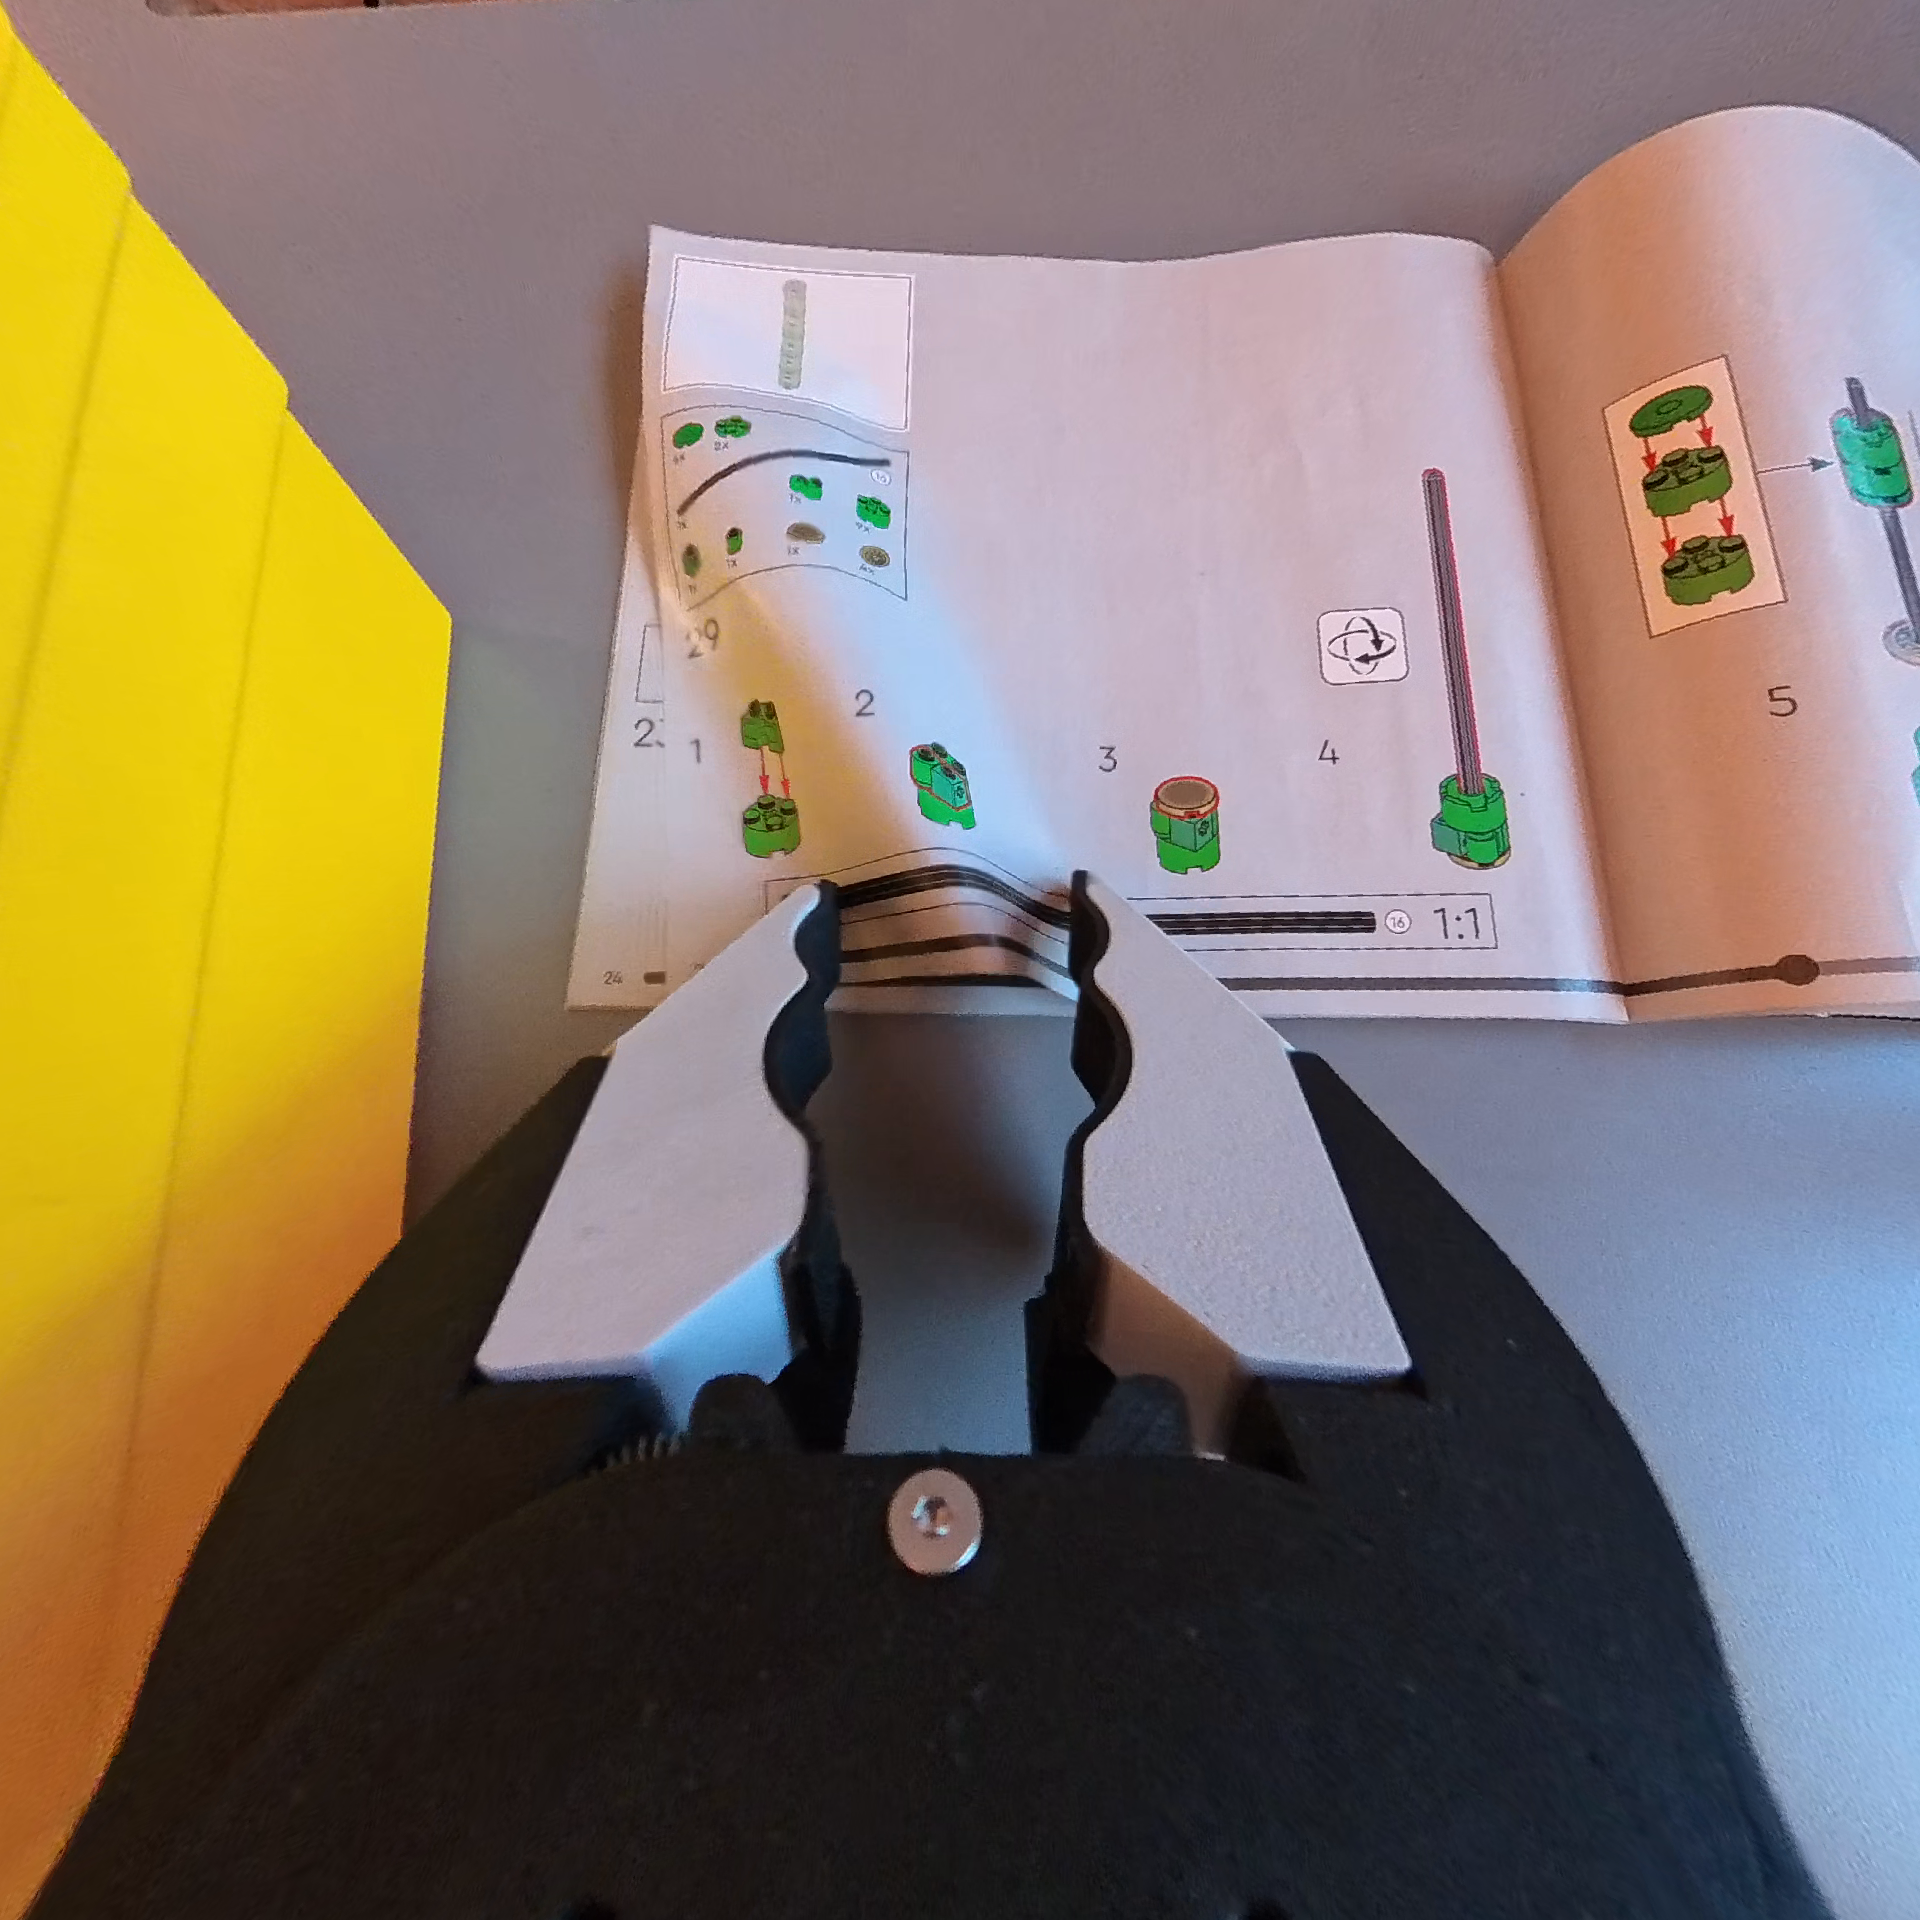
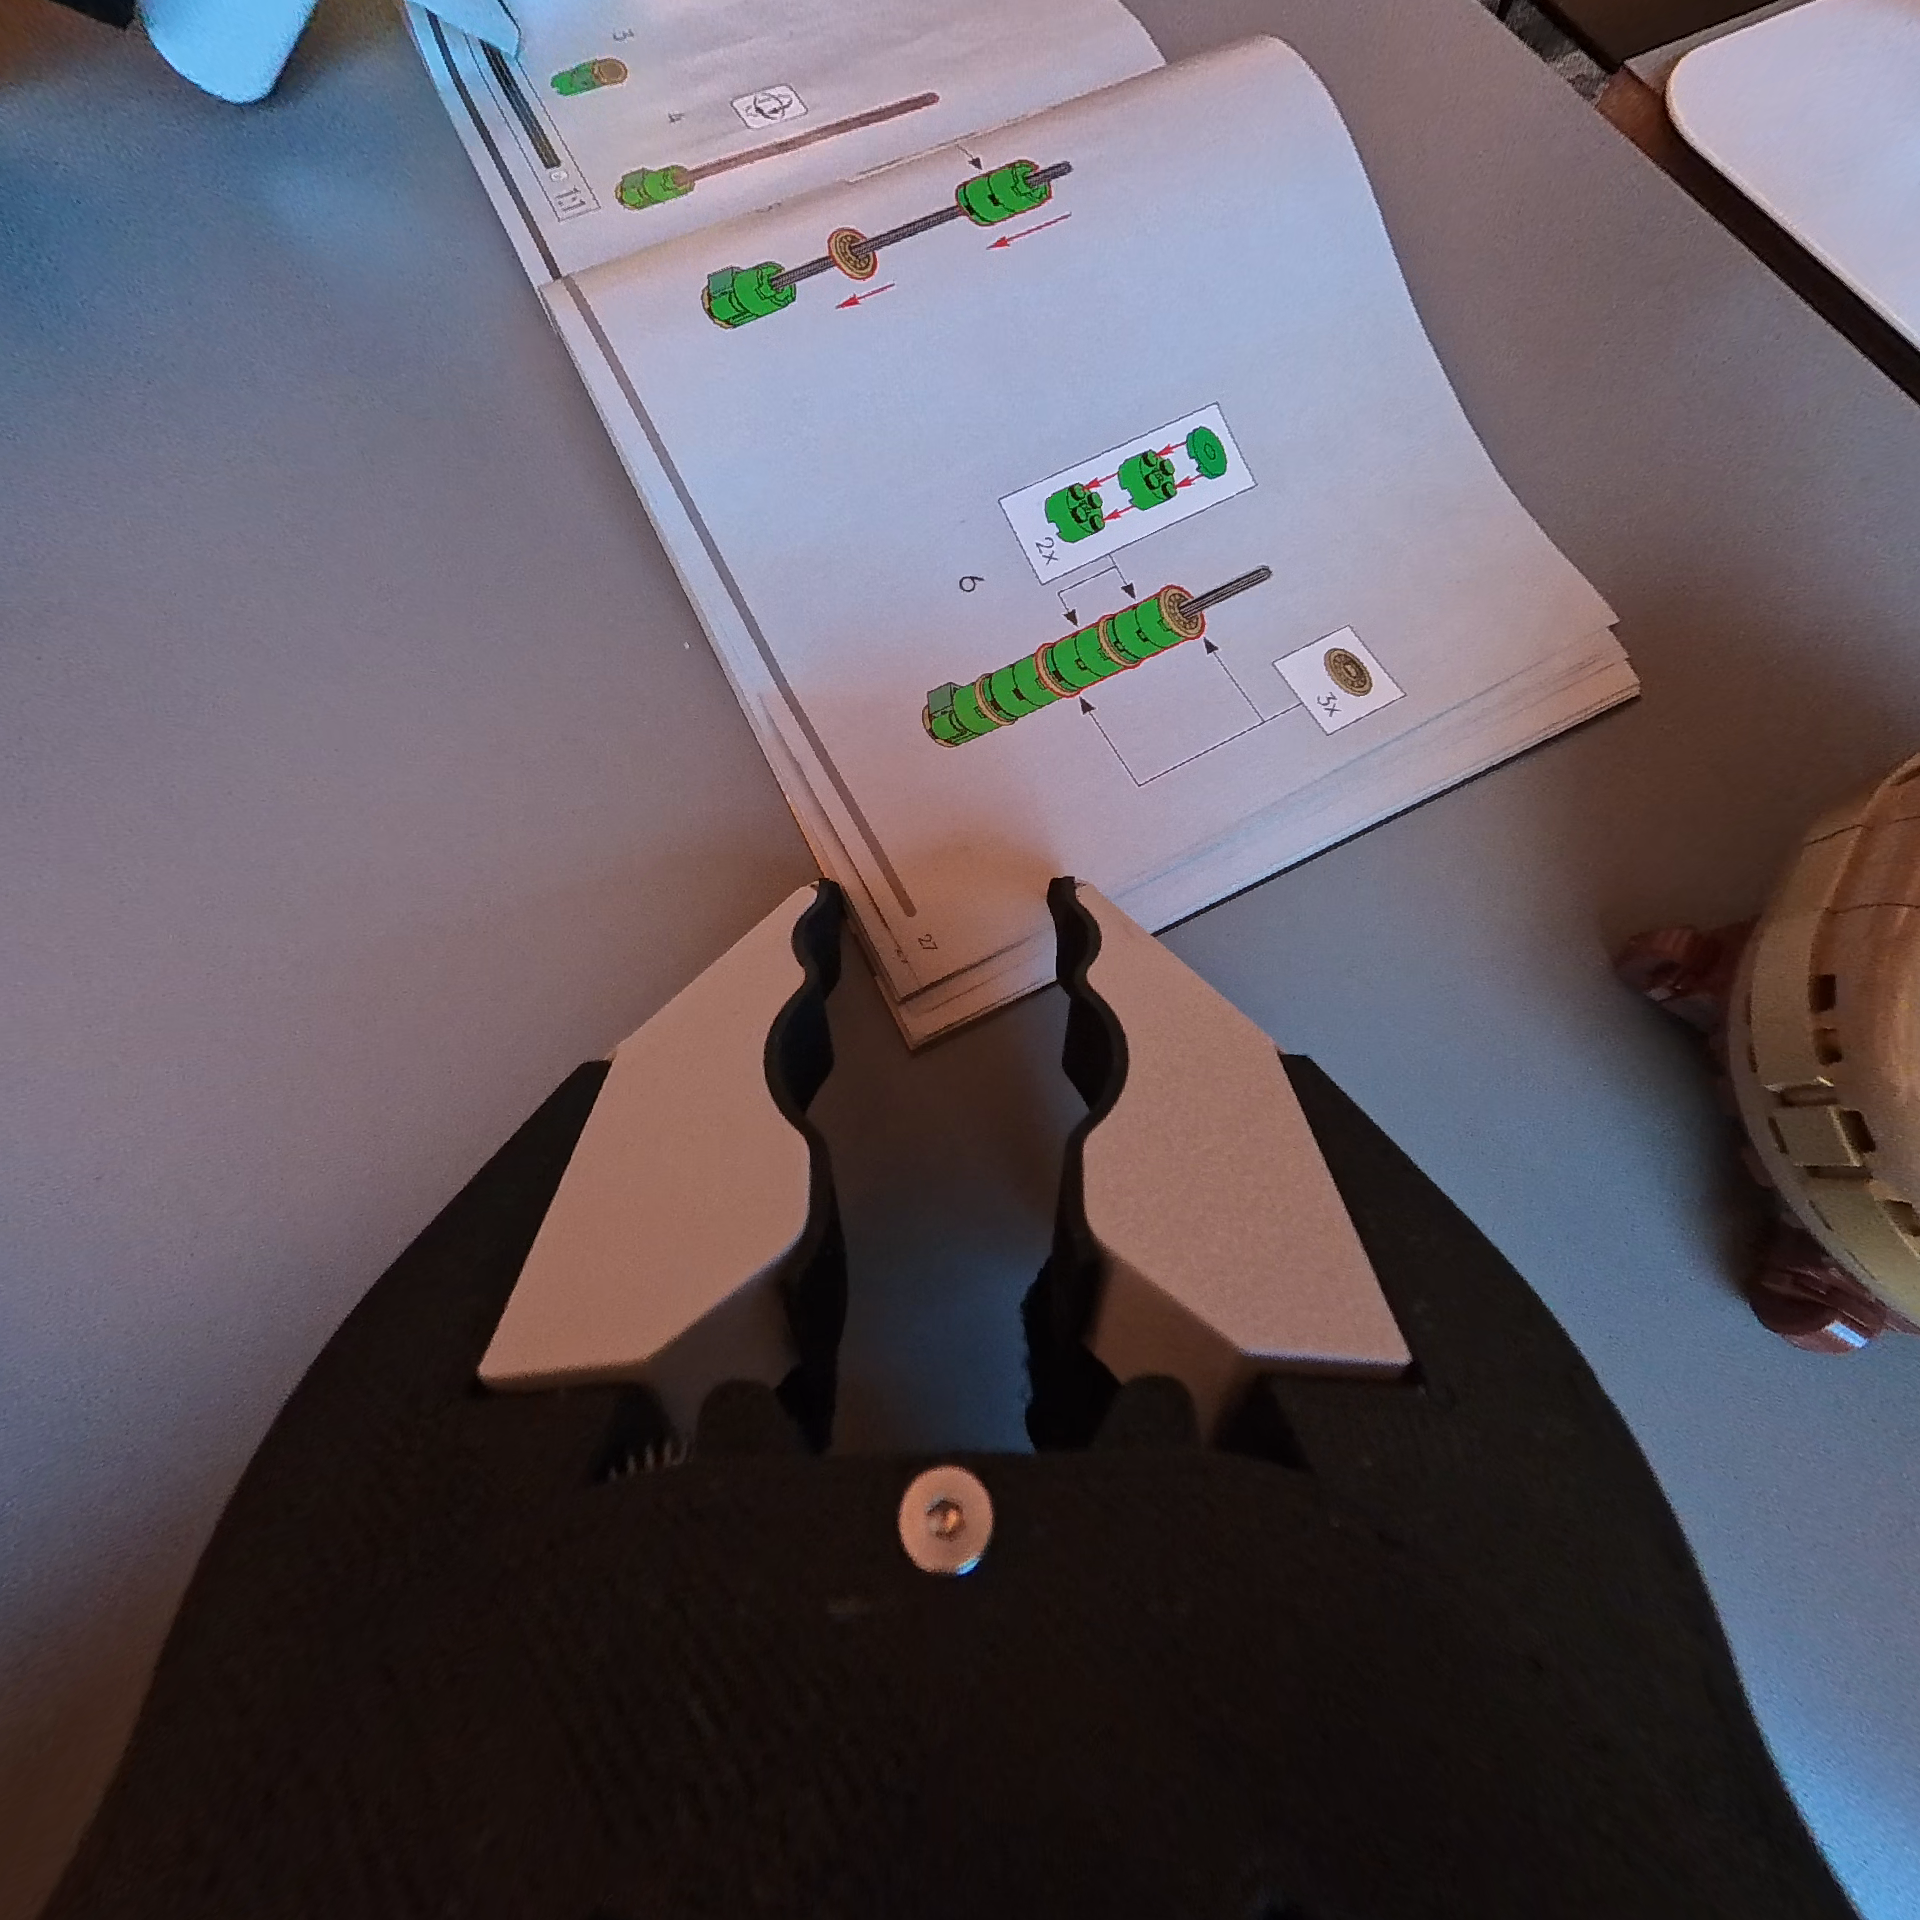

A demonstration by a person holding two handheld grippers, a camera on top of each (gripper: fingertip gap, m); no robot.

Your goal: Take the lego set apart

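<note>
1. On the smooth grey tabletop (image 1: 1558,1299) ahead of both my tools lies an open white paper instruction booklet (image 1: 1091,582), its pages printed with drawings of green round bricks on a thin dark rod; the right-hand page bulges up in a curve.
2. At the left edge of the left wrist view a tall bright yellow cardboard box (image 1: 187,831) with flat, creased panels stands just beside the booklet.
3. The lego set, a rounded tan brick-built model with reddish-brown feet (image 2: 1829,1060), sits on the tabletop at the right edge of the right wrist view, near the booklet's corner and apart from both tools.
4. Far right in that view is a white, round-cornered flat slab (image 2: 1808,135) on a dark edge; at top left a pale bluish blurred shape (image 2: 229,42) touches the frame, and I cannot tell what it is.
5. My left hand-held gripper (image 1: 948,894) points level at the booklet's near edge, its grey wedge fingers with wavy black pads spread apart and holding nothing.
6. My right hand-held gripper (image 2: 940,894) hovers angled down over the booklet's near corner, fingers likewise spread and empty.
</note>
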